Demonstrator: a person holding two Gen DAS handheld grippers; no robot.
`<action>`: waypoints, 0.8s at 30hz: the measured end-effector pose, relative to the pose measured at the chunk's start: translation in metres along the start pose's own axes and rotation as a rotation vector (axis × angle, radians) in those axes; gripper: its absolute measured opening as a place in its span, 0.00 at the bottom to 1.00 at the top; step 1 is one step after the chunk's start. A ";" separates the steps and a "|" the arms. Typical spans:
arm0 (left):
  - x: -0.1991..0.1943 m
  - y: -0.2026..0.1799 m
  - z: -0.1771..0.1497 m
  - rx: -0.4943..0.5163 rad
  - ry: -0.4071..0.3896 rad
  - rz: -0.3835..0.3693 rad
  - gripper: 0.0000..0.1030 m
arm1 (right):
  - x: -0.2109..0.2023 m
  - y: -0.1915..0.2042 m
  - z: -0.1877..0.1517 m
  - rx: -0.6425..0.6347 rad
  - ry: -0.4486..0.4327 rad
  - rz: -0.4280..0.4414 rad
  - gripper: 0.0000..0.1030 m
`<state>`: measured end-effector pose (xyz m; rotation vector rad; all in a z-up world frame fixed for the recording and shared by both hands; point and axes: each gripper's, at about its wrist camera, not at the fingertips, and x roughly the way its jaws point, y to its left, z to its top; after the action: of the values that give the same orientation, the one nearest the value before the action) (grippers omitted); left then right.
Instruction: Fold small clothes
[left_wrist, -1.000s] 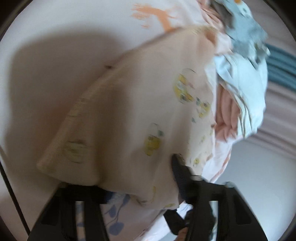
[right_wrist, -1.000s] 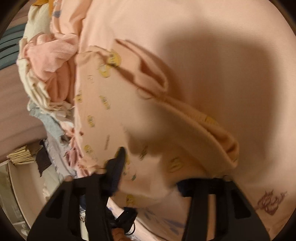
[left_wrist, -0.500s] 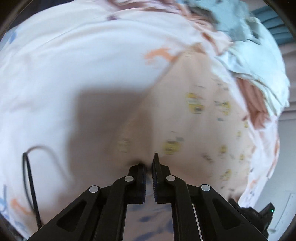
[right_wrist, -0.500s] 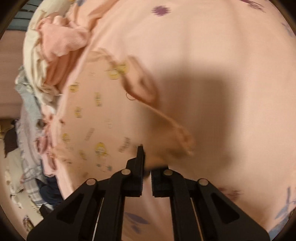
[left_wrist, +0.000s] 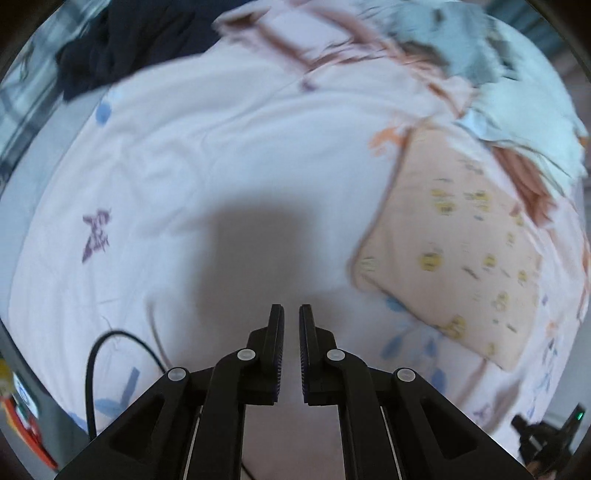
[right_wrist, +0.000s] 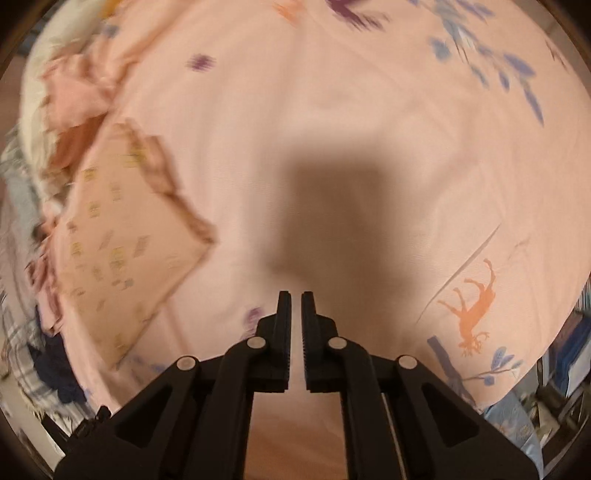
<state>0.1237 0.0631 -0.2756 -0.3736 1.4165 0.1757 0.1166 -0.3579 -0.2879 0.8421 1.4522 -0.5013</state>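
A small peach garment with yellow prints (left_wrist: 458, 243) lies folded flat on the pink bed sheet (left_wrist: 221, 155), at the right of the left wrist view. It also shows at the left of the right wrist view (right_wrist: 122, 236). My left gripper (left_wrist: 291, 314) is shut and empty, held above bare sheet to the left of the garment. My right gripper (right_wrist: 295, 299) is shut and empty, above bare sheet (right_wrist: 332, 129) to the right of the garment.
A heap of unfolded clothes (left_wrist: 498, 103) lies beyond the garment, also at the left edge of the right wrist view (right_wrist: 62, 103). A dark garment (left_wrist: 122, 44) lies at the far left. A black cable (left_wrist: 92, 369) runs over the sheet's near left edge.
Both grippers let go of the peach garment, closed and pulled back and apart. The garment now lies folded flat on the sheet.
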 end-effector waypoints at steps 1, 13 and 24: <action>-0.006 -0.008 0.000 0.008 -0.007 -0.008 0.04 | -0.008 0.007 -0.002 -0.014 -0.009 0.015 0.07; -0.062 -0.060 0.003 0.149 -0.142 -0.093 0.42 | -0.050 0.120 -0.027 -0.298 -0.054 0.083 0.09; -0.062 -0.084 0.015 0.201 -0.171 -0.124 0.63 | -0.054 0.135 -0.016 -0.324 -0.058 0.071 0.29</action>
<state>0.1564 -0.0036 -0.2008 -0.2723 1.2261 -0.0356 0.2027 -0.2705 -0.2073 0.6125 1.3978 -0.2260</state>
